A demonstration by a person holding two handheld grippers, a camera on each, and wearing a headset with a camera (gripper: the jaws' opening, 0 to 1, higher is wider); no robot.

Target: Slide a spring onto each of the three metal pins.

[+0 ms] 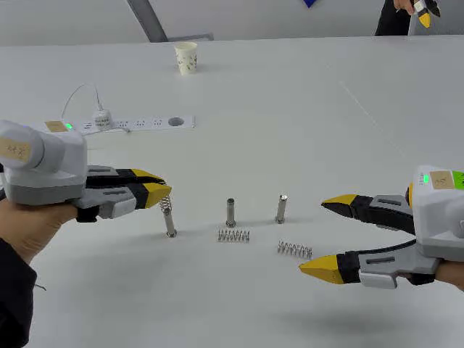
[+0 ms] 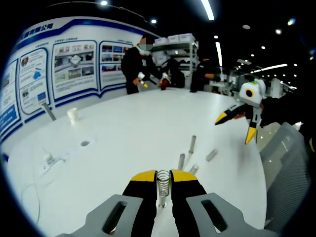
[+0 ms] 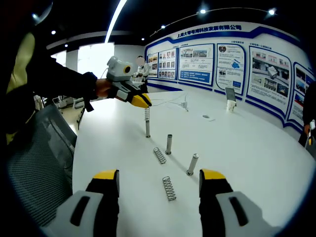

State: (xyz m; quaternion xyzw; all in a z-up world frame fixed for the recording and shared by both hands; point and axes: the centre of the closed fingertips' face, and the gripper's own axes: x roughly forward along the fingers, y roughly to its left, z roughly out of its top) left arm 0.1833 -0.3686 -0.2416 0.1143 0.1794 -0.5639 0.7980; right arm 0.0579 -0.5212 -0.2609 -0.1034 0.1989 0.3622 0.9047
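Note:
Three metal pins stand upright on the white table: a left pin (image 1: 170, 226), a middle pin (image 1: 230, 212) and a right pin (image 1: 281, 209). My left gripper (image 1: 161, 191) is shut on a spring (image 1: 166, 204) whose lower end sits over the top of the left pin. From the left gripper view the spring (image 2: 163, 182) shows pinched between the yellow tips. Two loose springs lie flat: one (image 1: 233, 235) before the middle pin, another (image 1: 294, 250) nearer my right gripper (image 1: 330, 235), which is open and empty, to the right of the pins.
A white power strip (image 1: 134, 124) with a plug and cable lies at the back left. A paper cup (image 1: 186, 57) stands farther back. People work at the table's far side (image 2: 148, 64). A mesh chair (image 3: 34, 153) sits by the table edge.

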